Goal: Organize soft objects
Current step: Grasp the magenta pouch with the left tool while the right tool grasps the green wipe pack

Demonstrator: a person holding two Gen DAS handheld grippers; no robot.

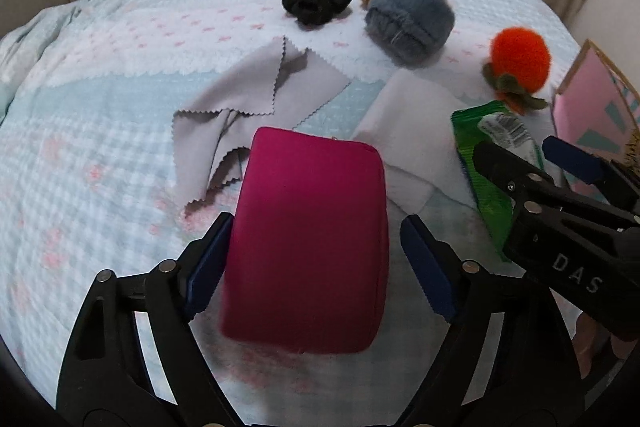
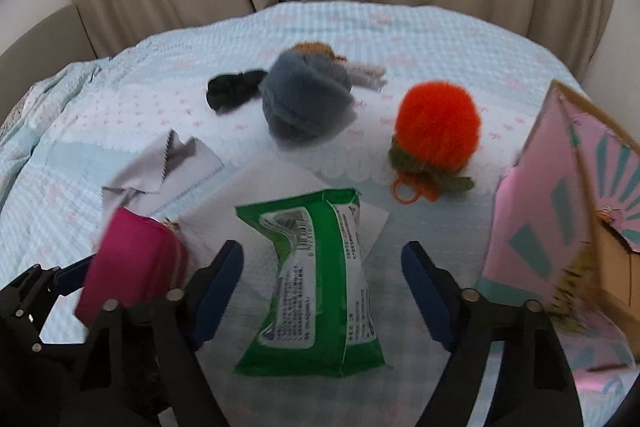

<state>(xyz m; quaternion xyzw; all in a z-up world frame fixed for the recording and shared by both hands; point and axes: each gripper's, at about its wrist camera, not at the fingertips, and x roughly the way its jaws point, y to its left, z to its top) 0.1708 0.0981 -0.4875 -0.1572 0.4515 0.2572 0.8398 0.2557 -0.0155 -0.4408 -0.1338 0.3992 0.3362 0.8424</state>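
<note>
- Here, the magenta pouch (image 1: 308, 247) lies on the bed (image 1: 100, 155) between the spread fingers of the left tool (image 1: 316, 251), its left pad touching or nearly so.
- The green wipes pack (image 2: 316, 279) lies between the right tool (image 2: 322, 291) fingers, set apart.
- Farther off: grey cloth (image 1: 240, 95), black scrunchie (image 1: 316, 5), grey plush (image 1: 410, 17), orange plush fruit (image 2: 438, 133).
- A pink box (image 2: 560, 211) stands right.

Magenta pouch (image 1: 308, 247); green wipes pack (image 2: 316, 283); orange plush (image 2: 438, 125); grey cloth (image 1: 256, 87).
</note>
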